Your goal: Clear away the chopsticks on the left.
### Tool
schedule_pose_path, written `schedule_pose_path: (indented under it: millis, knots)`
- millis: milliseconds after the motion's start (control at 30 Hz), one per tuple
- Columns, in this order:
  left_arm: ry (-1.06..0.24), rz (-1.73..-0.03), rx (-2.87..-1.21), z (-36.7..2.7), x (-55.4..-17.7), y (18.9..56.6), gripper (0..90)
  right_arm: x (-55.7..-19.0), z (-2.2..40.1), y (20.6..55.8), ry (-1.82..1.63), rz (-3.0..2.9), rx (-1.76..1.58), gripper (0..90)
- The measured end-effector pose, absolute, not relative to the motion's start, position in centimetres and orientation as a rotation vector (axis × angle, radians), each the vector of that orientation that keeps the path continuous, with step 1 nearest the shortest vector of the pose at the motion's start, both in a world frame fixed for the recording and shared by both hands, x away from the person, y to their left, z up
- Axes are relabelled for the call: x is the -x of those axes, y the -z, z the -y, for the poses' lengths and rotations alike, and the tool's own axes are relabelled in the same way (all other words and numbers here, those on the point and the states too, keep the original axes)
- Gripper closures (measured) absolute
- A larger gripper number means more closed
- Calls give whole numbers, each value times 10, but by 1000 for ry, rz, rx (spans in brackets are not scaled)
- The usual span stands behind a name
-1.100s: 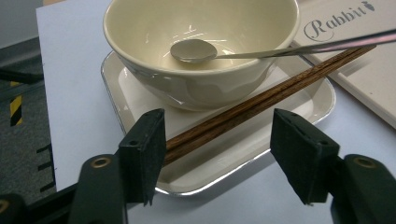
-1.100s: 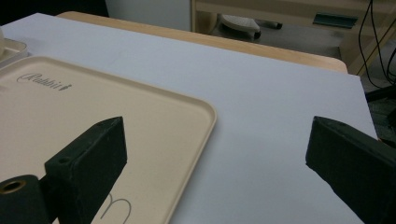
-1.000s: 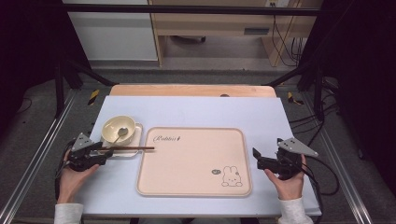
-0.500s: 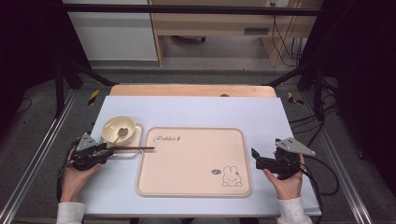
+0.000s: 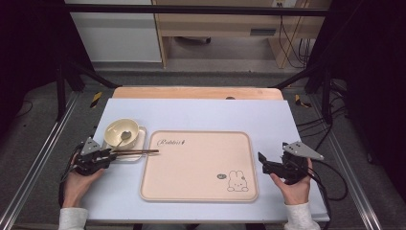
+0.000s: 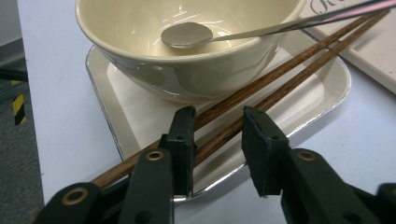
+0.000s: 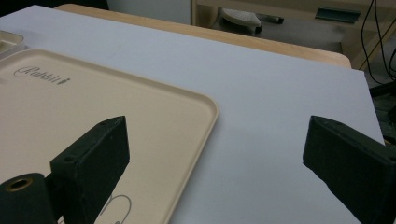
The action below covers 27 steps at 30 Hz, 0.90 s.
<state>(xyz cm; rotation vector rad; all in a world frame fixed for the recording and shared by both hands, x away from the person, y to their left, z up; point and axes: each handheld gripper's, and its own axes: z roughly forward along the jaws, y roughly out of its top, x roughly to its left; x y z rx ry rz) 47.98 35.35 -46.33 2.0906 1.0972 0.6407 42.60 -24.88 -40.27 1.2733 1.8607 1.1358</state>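
Left gripper (image 6: pixel 217 135): jaws closing around, not yet pinching, chopsticks (image 6: pixel 280 77) lying across the plate (image 6: pixel 327 88) for lifting; right gripper (image 7: pixel 215 154) idling, jaws released.

free room: bare counter (image 5: pixel 201 115) behind the tray (image 5: pixel 201 163), wide open | in the way: bowl (image 5: pixel 120 132) crowding the chopsticks (image 5: pixel 136 152) on the small plate (image 5: pixel 139 143) | right side: nothing blocking
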Motion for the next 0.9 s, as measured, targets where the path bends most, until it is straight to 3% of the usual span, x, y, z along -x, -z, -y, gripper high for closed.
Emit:
schedule_pose_path:
  millis: [900]
  knots:
    - [-636, -1092, -2103, -340, -471, 460, 816, -426, 250, 402, -1134, -1870, -1287, 74]
